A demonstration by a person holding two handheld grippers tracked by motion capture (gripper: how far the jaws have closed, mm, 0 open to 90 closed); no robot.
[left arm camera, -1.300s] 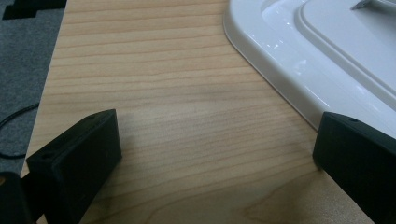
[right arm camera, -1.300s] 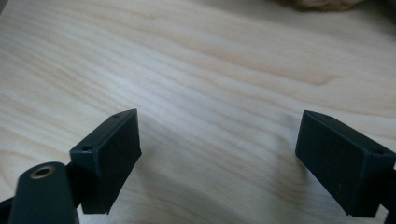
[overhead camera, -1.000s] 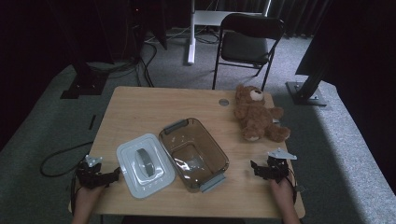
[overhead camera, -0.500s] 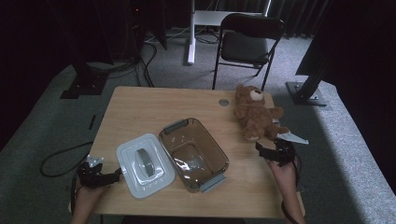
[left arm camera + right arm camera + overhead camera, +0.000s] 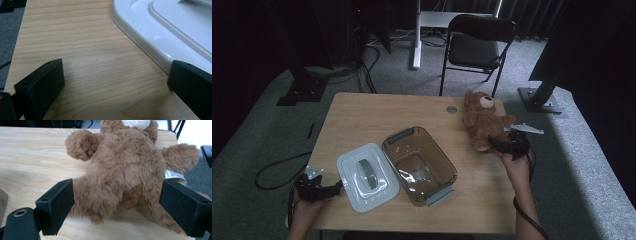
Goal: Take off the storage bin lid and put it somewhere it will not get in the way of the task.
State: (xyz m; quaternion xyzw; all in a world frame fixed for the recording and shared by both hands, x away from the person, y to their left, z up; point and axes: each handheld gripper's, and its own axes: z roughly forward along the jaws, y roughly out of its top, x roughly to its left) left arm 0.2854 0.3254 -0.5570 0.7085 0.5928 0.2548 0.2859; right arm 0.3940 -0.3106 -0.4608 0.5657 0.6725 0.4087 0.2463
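A brown teddy bear (image 5: 482, 122) lies on the wooden table (image 5: 377, 117) at its far right. My right gripper (image 5: 498, 144) is open at the bear's lower end, and in the right gripper view its two black jaws stand on either side of the bear's (image 5: 125, 167) legs without pressing them. A clear glass dish (image 5: 418, 164) sits mid-table with a white lid (image 5: 366, 176) beside it on the left. My left gripper (image 5: 332, 189) is open at the table's front left corner, one jaw next to the lid's (image 5: 175, 32) rim.
A black chair (image 5: 477, 42) stands behind the table on grey carpet. A small round metal disc (image 5: 452, 109) sits in the tabletop near the bear's head. Cables (image 5: 272, 170) trail on the floor at the left. The far left of the tabletop is bare wood.
My right gripper has moved forward from the table's front right to the bear, and its jaws now straddle the bear's legs. The left gripper has stayed put by the lid.
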